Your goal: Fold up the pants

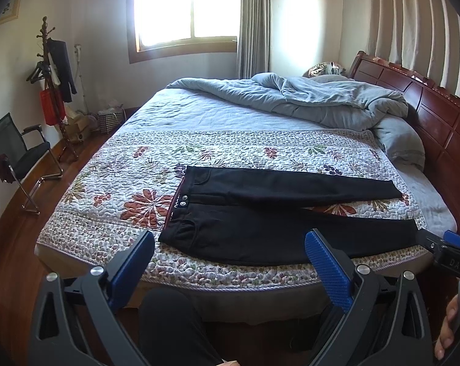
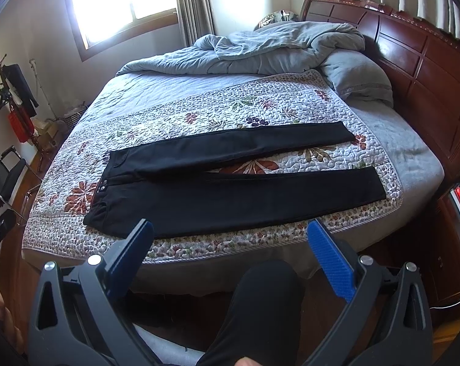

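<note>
Both grippers, left gripper (image 1: 230,262) and right gripper (image 2: 230,253), hang with jaws spread wide and empty, short of the bed's near edge (image 2: 230,257). Black pants (image 2: 230,195) lie flat on the floral quilt (image 2: 175,116), waistband left, legs splayed rightward, near leg just inside that edge.

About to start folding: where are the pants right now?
In both views the black pants lie flat on the floral quilt near the bed's front edge, waistband left, legs spread toward the headboard.

You're in a home bedroom: a carved red-brown wooden headboard (image 2: 413,52), floral quilted bedspread (image 2: 175,122), rumpled grey duvet (image 2: 275,48), curtained window (image 1: 184,9).
</note>
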A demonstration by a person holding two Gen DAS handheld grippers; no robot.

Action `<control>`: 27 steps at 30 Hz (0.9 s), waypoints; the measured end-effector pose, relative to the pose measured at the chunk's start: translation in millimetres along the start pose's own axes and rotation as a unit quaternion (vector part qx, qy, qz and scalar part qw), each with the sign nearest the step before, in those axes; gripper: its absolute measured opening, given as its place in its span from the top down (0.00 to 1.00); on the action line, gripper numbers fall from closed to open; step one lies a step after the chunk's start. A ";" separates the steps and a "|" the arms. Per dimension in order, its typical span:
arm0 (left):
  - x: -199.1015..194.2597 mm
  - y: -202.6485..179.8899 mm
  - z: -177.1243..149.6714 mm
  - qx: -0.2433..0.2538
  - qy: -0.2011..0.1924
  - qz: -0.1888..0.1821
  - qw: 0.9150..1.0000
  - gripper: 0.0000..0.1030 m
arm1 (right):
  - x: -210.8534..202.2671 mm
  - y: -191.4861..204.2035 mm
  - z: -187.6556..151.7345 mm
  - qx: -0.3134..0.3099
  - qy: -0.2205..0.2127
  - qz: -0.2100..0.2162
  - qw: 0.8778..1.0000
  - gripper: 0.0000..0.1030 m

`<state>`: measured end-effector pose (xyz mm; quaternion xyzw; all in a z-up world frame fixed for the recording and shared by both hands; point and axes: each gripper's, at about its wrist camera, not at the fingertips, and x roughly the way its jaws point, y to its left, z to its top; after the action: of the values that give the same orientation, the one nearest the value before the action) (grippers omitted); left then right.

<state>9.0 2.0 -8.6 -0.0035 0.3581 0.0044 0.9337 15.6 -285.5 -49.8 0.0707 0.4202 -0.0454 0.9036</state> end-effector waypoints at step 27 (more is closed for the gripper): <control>130.5 31.9 -9.4 0.081 0.120 -0.071 0.987 0.04 | 80.5 -18.7 19.4 -0.046 0.021 0.052 0.997 0.03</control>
<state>99.4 34.5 -103.0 0.0465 0.4653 -0.0919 0.8791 79.3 -308.9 -100.9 0.0516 0.4367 0.0222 0.8979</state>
